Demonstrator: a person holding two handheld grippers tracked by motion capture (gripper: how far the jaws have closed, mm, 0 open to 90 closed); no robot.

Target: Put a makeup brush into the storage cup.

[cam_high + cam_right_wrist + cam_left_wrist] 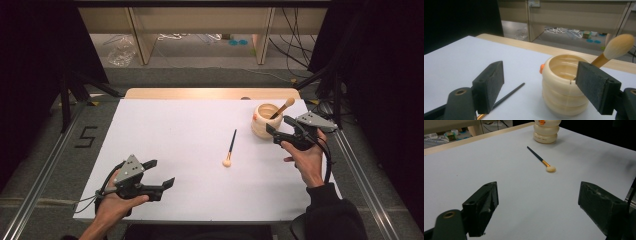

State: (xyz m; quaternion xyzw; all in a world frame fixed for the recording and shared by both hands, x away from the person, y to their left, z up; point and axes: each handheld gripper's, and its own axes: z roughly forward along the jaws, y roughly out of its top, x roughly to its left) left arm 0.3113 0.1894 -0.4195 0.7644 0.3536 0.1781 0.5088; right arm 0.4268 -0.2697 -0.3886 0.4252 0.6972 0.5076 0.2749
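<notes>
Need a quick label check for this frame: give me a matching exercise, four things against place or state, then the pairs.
Things:
1. cream ribbed pot
2. dark-handled brush with cream tip
3. tan-handled brush with fluffy cream head
4. right gripper

Places or states:
A. lying flat on the white table
B. jaws open, beside the pot
C. standing tilted inside the pot
D. upright near the table's far right corner

Pairs: 1-D, 2-A, 3-C, 4-B

Table (165, 135) brightly lit from above, surroundings dark; soft shadows; near gripper jaws slightly blurred.
</notes>
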